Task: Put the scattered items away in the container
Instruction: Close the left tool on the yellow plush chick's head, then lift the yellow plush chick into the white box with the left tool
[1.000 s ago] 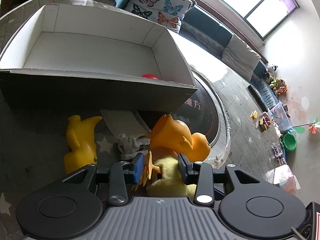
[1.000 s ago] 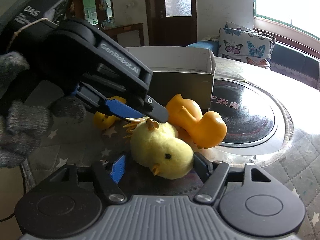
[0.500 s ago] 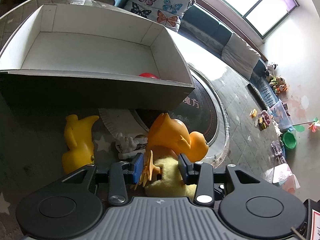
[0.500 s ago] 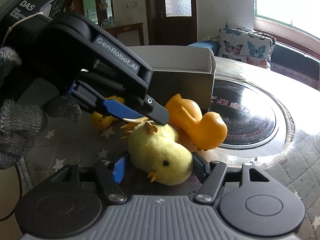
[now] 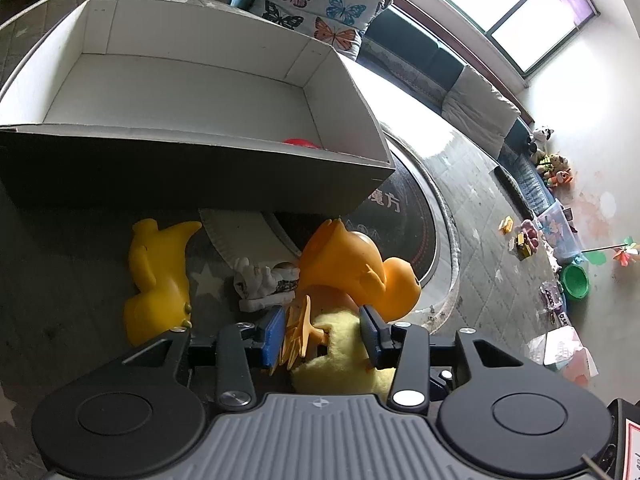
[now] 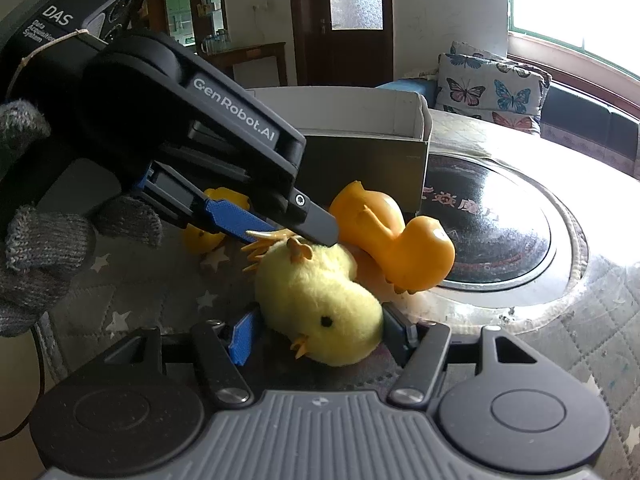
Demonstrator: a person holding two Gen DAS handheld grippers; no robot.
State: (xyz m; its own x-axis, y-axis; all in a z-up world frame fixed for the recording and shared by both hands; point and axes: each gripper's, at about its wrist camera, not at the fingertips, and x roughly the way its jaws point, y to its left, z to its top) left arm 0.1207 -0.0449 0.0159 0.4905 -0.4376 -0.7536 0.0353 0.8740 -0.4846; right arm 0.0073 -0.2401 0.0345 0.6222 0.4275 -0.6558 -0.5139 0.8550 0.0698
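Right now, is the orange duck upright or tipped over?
Tipped over. The orange duck lies on its side beside the plush chick, its head toward the table's dark disc and its base toward the box.
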